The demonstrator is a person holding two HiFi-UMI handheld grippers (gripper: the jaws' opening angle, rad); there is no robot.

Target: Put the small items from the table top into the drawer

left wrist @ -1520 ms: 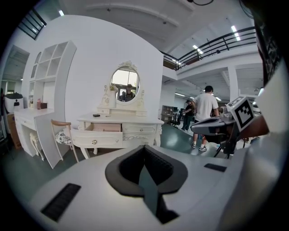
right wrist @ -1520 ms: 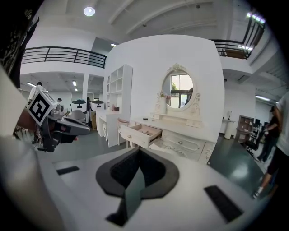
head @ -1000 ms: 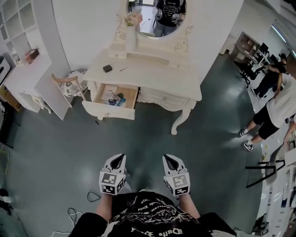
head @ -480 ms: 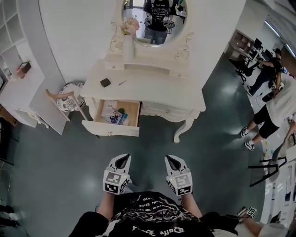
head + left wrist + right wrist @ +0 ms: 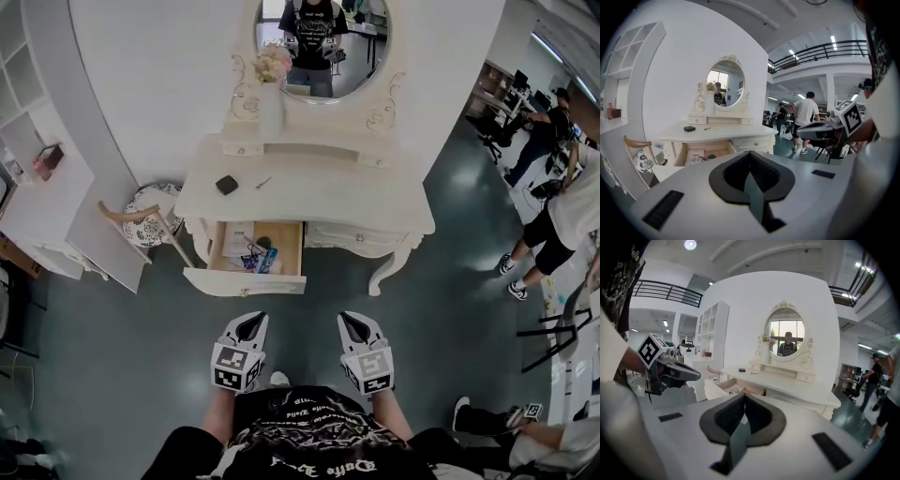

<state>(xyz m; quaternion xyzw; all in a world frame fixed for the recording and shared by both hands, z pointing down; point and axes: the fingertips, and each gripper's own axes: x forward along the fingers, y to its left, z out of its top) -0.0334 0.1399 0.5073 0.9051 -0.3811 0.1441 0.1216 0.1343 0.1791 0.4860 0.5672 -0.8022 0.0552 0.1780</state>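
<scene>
A white dressing table (image 5: pixel 328 199) stands ahead with its left drawer (image 5: pixel 246 281) pulled open; papers and several small items (image 5: pixel 261 255) lie inside. On the table top a small black box (image 5: pixel 226 185) lies beside a thin stick-like item (image 5: pixel 263 183). Both show in the left gripper view too, the box (image 5: pixel 689 128) and the stick (image 5: pixel 707 128). My left gripper (image 5: pixel 249 322) and right gripper (image 5: pixel 353 322) hang side by side over the floor, well short of the drawer. Each is shut and empty, as the left gripper (image 5: pixel 750 153) and right gripper (image 5: pixel 744 396) show in their own views.
A wooden chair with a patterned cushion (image 5: pixel 141 211) stands left of the table, beside a white shelf unit (image 5: pixel 37 187). A vase of flowers (image 5: pixel 271 89) and an oval mirror (image 5: pixel 323 37) sit at the table's back. People (image 5: pixel 572 211) stand at the right.
The dressing table and open drawer have drawn nearer and shifted right in the head view. Both grippers stay shut, side by side, carried toward the table.
</scene>
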